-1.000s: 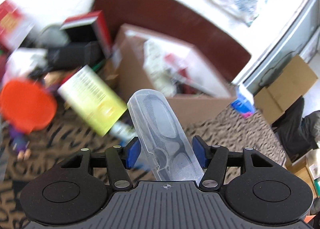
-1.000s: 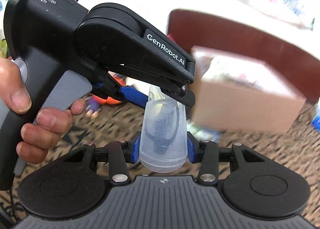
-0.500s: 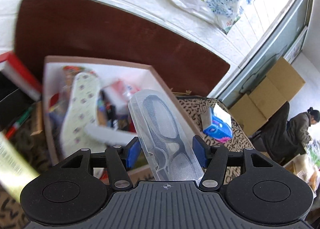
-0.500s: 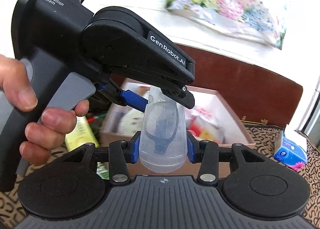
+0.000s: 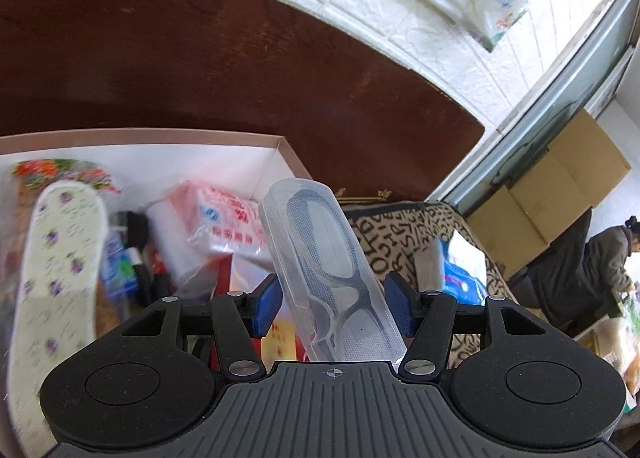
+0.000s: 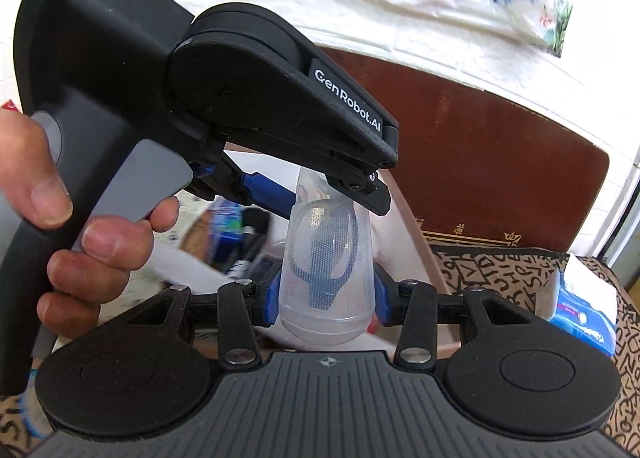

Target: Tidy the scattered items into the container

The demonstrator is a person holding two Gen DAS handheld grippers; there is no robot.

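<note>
A clear plastic glasses case (image 5: pixel 328 258) with dark-framed glasses inside is held from both ends. My left gripper (image 5: pixel 332 306) is shut on it, blue pads at either side. In the right wrist view my right gripper (image 6: pixel 326 298) is shut on the case's (image 6: pixel 326 266) rounded near end, while the left gripper (image 6: pixel 332 194), held by a hand (image 6: pixel 100 238), clamps its far end. The case hangs over the open cardboard box (image 5: pixel 280 146) with a white inside, near its right wall (image 6: pixel 404 218). In the box lie a flowered insole (image 5: pixel 60 266), a red-and-white packet (image 5: pixel 224 226) and other items.
A dark brown headboard (image 5: pixel 240 58) rises behind the box. A blue tissue pack (image 6: pixel 580 318) lies on the letter-print cover (image 5: pixel 400 234) right of the box. Cardboard cartons (image 5: pixel 560 194) and a person (image 5: pixel 608 254) are at the far right.
Both grippers carried the glasses case together from the cluttered cover on the left, across to the box. The box, earlier ahead, now lies right beneath the case. The grips are unchanged.
</note>
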